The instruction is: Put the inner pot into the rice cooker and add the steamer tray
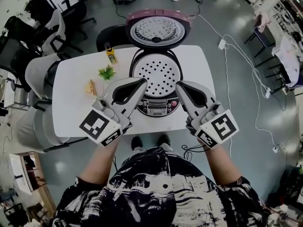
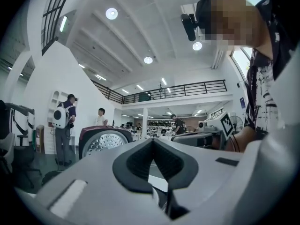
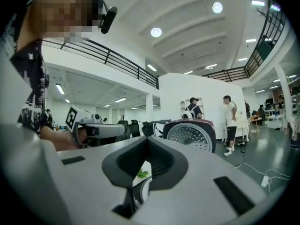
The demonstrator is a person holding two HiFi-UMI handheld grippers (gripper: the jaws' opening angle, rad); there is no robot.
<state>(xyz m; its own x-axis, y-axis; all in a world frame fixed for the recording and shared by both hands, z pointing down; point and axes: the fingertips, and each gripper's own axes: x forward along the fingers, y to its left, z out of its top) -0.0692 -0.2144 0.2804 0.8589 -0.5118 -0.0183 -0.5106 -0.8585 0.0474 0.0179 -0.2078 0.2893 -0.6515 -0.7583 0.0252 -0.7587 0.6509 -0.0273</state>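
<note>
Patterned shirt (image 1: 156, 188) and both forearms are filling the bottom of the head view. Just above them, both grippers are hovering level over the near edge of the white table (image 1: 71, 93).

- Left gripper (image 1: 143, 82) is sitting centre-left with its jaws pressed together and nothing between them.
- Right gripper (image 1: 180, 84) is mirroring it centre-right, jaws also meeting tip to tip, empty.
- Rice cooker (image 1: 156, 109) is standing between and just beyond the tips, with its lid (image 1: 157, 30) tilting open at top centre.
- Steamer tray (image 1: 156, 72), white and perforated, is lying in the cooker's mouth and looking level.
- Inner pot isn't showing separately; I'm judging it's sitting under the tray.

Placement is looking done, so this is reading as the back-off. Doing it well means keeping both claws clear of the rim while pulling away, not nudging the tray, and checking it's seating flat all round. Small yellow bottle (image 1: 111, 55) and green sprig (image 1: 107, 72) are sitting left of the cooker, out of the way.
</note>
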